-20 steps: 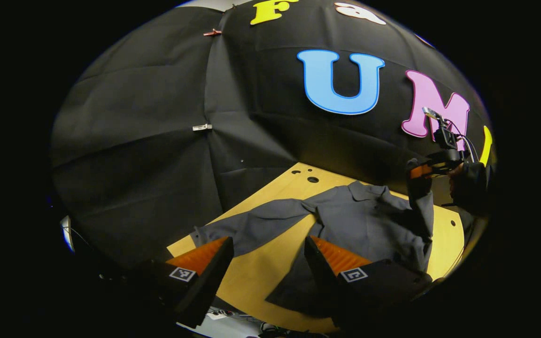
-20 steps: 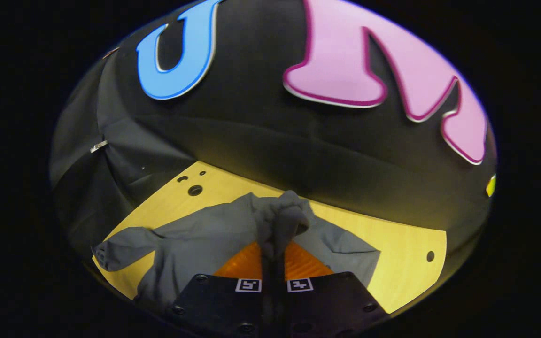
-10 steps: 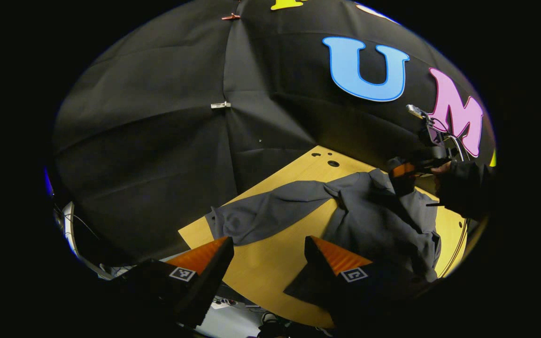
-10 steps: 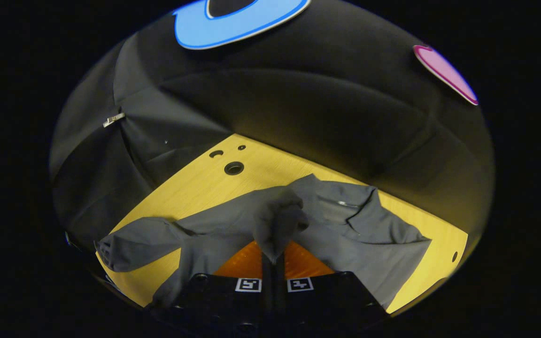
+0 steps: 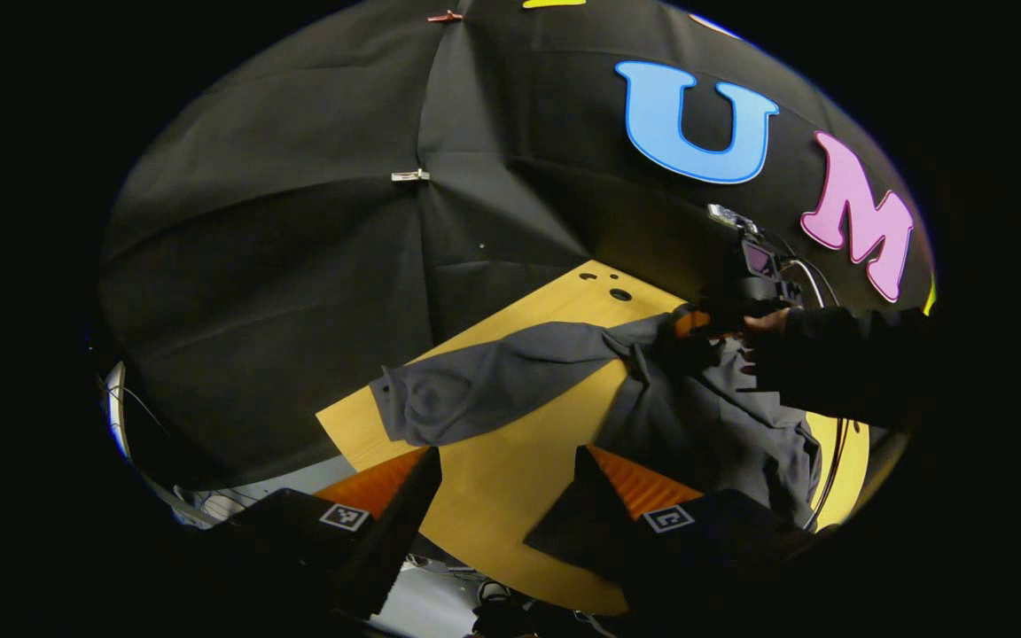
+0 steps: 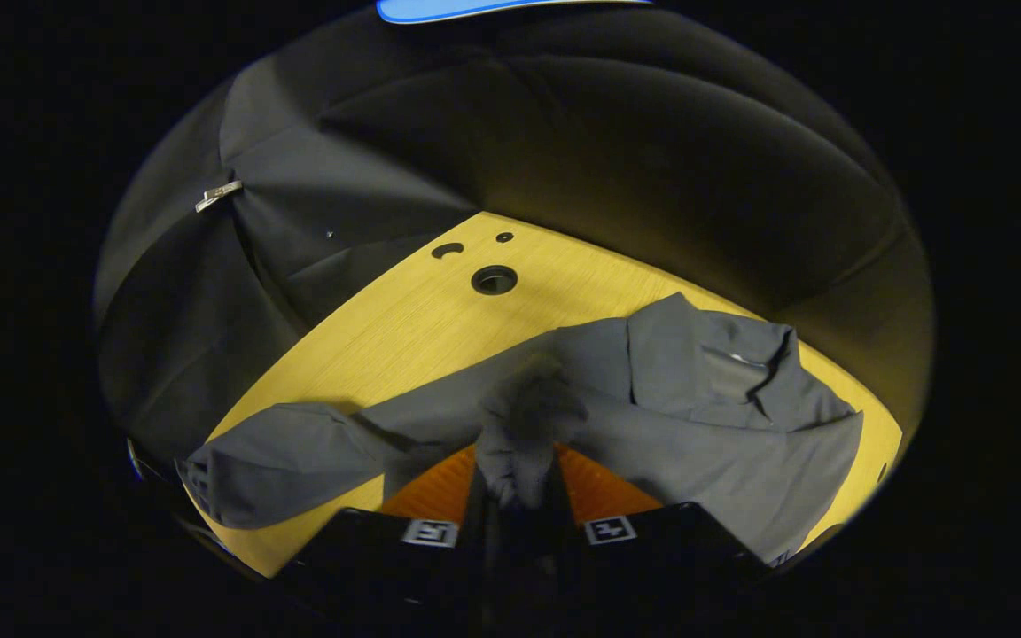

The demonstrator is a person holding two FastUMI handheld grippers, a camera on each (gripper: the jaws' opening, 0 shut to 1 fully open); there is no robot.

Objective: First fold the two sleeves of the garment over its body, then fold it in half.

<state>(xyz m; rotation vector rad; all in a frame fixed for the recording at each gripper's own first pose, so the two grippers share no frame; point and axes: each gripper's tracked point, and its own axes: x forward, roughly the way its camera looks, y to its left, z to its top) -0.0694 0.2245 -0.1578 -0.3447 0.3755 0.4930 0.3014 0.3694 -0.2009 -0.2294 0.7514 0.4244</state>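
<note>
A grey shirt lies on the yellow table, its collar at the far side. One sleeve stretches out flat to the left. My right gripper hangs low over the shirt's body. Its jaws are parted, with the bunched end of the other sleeve still between them. In the left gripper view the right gripper is over the shirt near the collar, held by a hand. My left gripper is open and empty above the near table edge, beside the shirt's hem.
Round holes mark the table's far corner. The black cloth wall, with a metal clip, rises right behind the table. The person's dark sleeve reaches over the shirt's right side. Cables and floor show below the near edge.
The right gripper carried the sleeve end leftward and down over the shirt's body, and its jaws have now parted. The left gripper stayed open near the front edge.
</note>
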